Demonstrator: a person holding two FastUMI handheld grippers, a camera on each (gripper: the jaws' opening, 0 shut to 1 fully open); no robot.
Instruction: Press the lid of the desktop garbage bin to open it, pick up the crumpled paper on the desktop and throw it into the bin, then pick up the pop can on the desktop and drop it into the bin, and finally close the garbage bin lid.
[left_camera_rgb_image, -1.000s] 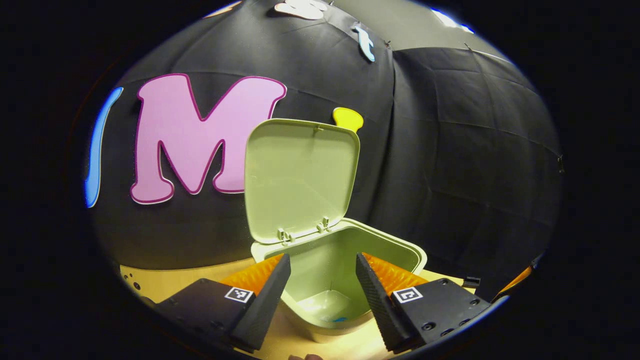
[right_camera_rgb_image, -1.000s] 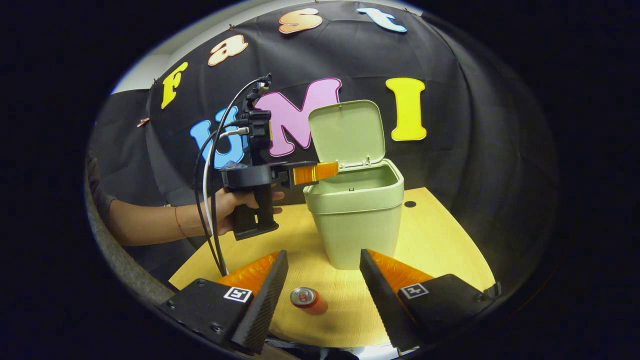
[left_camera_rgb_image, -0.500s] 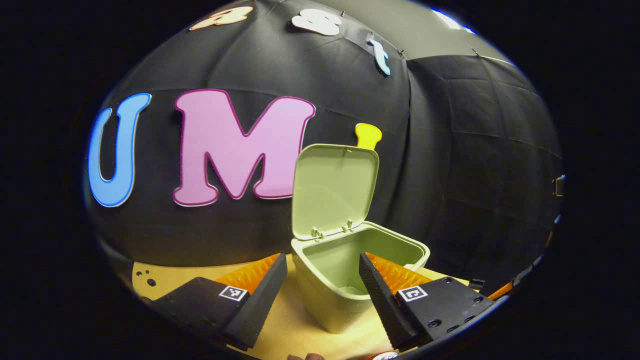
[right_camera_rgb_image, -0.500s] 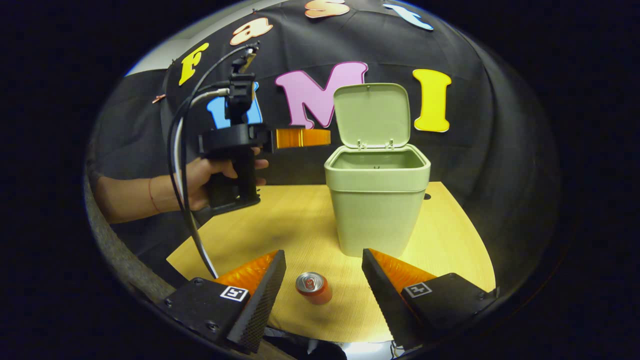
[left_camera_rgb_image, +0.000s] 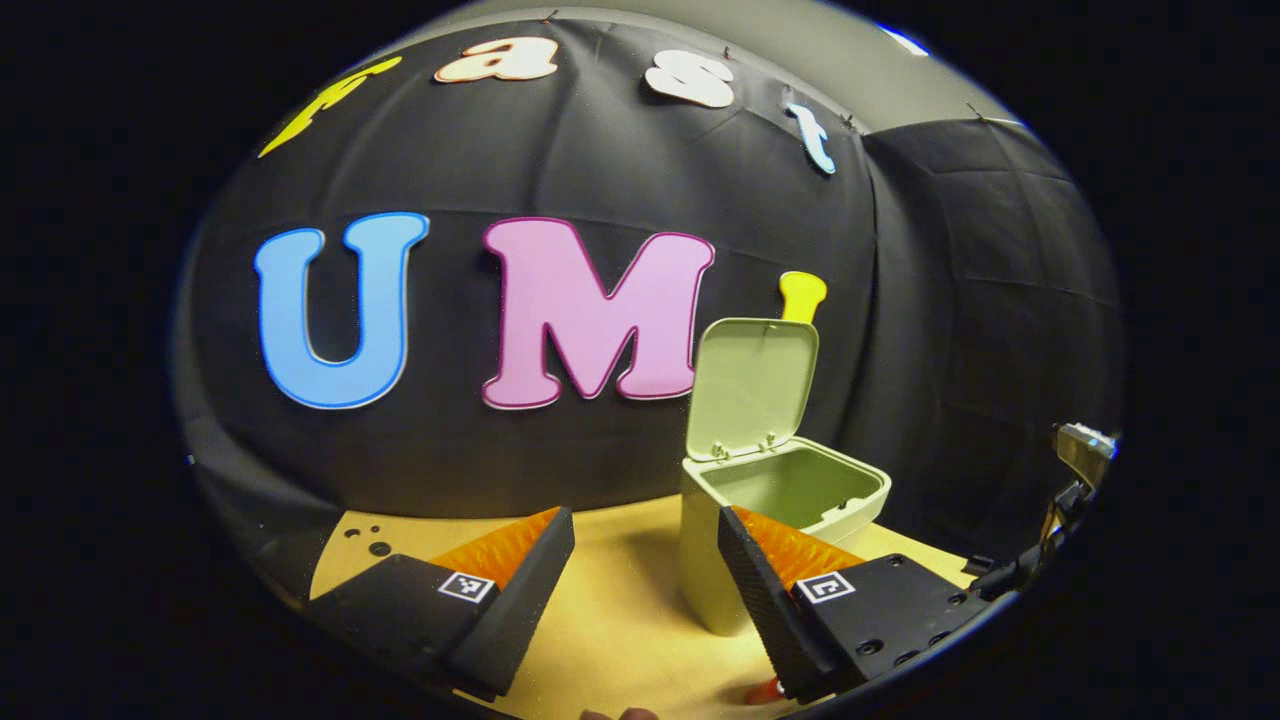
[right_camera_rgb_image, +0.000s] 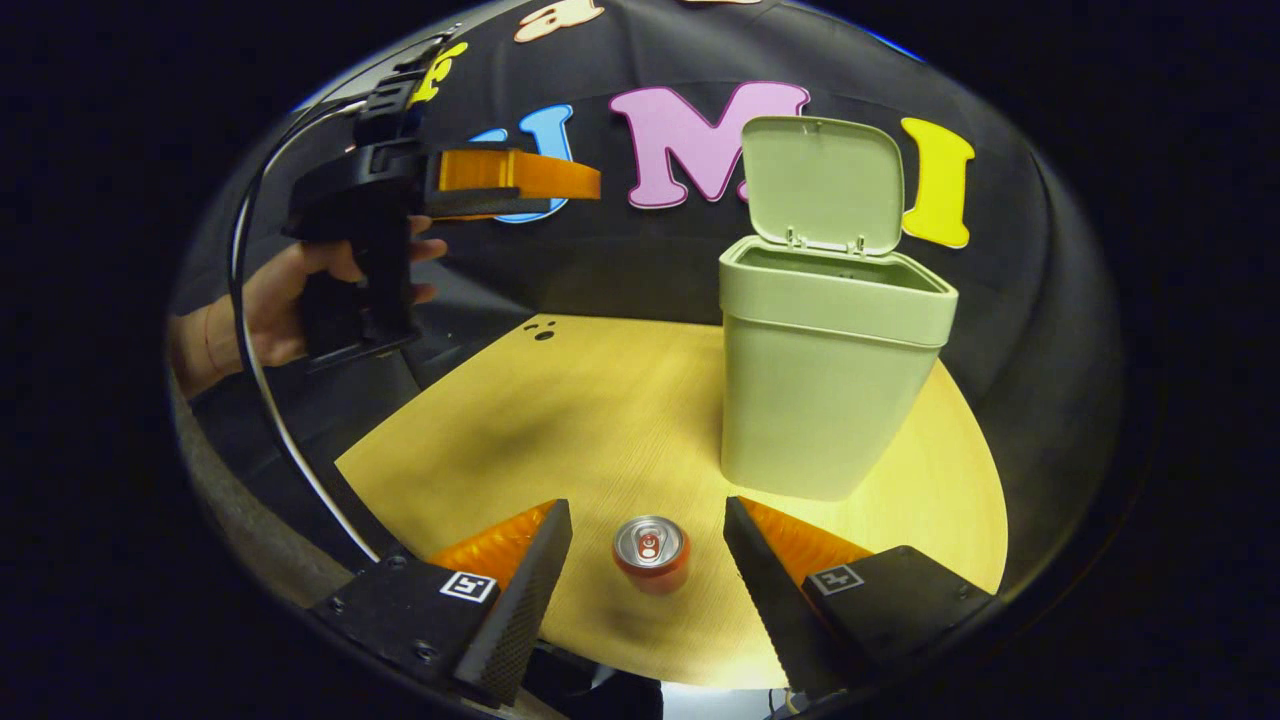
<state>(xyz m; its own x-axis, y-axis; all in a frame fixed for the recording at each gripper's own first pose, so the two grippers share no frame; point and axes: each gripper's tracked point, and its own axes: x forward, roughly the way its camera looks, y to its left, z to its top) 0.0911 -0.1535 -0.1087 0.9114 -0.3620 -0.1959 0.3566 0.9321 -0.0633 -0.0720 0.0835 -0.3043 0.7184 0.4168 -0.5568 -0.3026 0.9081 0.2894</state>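
A pale green bin (right_camera_rgb_image: 830, 370) stands on the wooden table (right_camera_rgb_image: 560, 420) with its lid (right_camera_rgb_image: 822, 185) tipped up and back. A red pop can (right_camera_rgb_image: 651, 552) stands upright near the table's front edge, between the spread fingers of my right gripper (right_camera_rgb_image: 648, 570), which is open and low over it without touching. My left gripper (left_camera_rgb_image: 645, 580) is open and empty, up in the air to the left of the bin (left_camera_rgb_image: 780, 530). The right gripper view has that left gripper (right_camera_rgb_image: 500, 180) held by a hand (right_camera_rgb_image: 290, 300) high at the left.
The black cloth wall closes off the back of the table. Small holes (right_camera_rgb_image: 540, 330) mark the tabletop's far left. A cable (right_camera_rgb_image: 260, 400) hangs from the left gripper past the table's left edge. Part of the right gripper (left_camera_rgb_image: 1070, 480) shows at the left gripper view's right edge.
My left gripper has pulled back and left, away from over the bin. My right gripper has come down and forward, so the can now sits between its fingers.
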